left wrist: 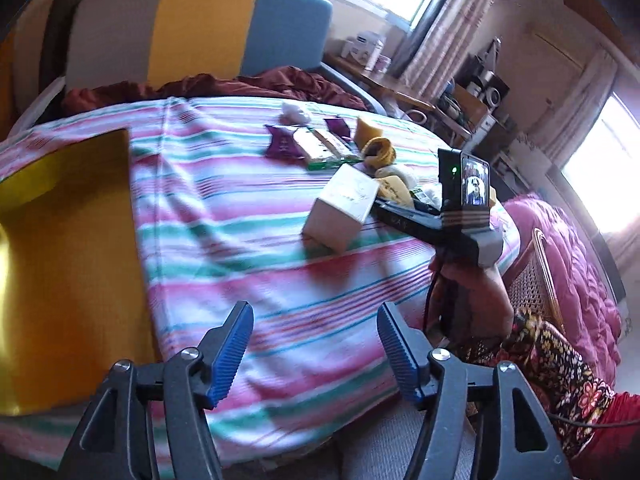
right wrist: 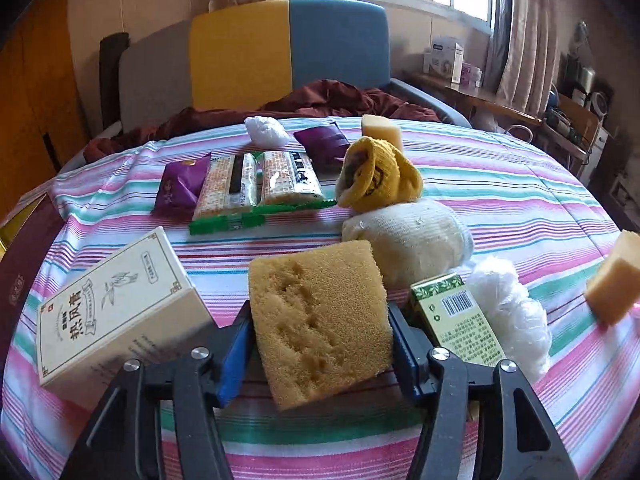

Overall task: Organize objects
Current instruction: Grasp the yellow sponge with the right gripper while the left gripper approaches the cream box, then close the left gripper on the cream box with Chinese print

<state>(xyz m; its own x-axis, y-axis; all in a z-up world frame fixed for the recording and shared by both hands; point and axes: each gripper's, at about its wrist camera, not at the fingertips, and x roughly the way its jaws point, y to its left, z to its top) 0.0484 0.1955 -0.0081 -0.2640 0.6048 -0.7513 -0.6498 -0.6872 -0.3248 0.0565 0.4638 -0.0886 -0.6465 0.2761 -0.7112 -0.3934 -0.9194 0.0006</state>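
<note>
My right gripper (right wrist: 320, 320) is shut on a tan sponge block (right wrist: 316, 304), with a blue pad pressed against each side. The sponge tilts just above the striped bedsheet (right wrist: 500, 184). A cream box with dark lettering (right wrist: 116, 308) lies to its left, and a small green box (right wrist: 460, 316) and a white plastic wad (right wrist: 508, 312) lie to its right. My left gripper (left wrist: 316, 320) stands open over bare sheet near the bed's front edge, nothing between its fingers. A gold box (left wrist: 68, 260) lies to its left. The cream box (left wrist: 344, 208) lies farther ahead.
Behind the sponge lie a cream sock roll (right wrist: 412, 240), a yellow sock (right wrist: 380, 180), two cracker packs (right wrist: 260, 188), purple sachets (right wrist: 182, 186) and more sponge pieces (right wrist: 616, 280). A person's patterned sleeve (left wrist: 552, 356) reaches in from the right. A crumpled maroon blanket (right wrist: 328, 100) lies by the headboard.
</note>
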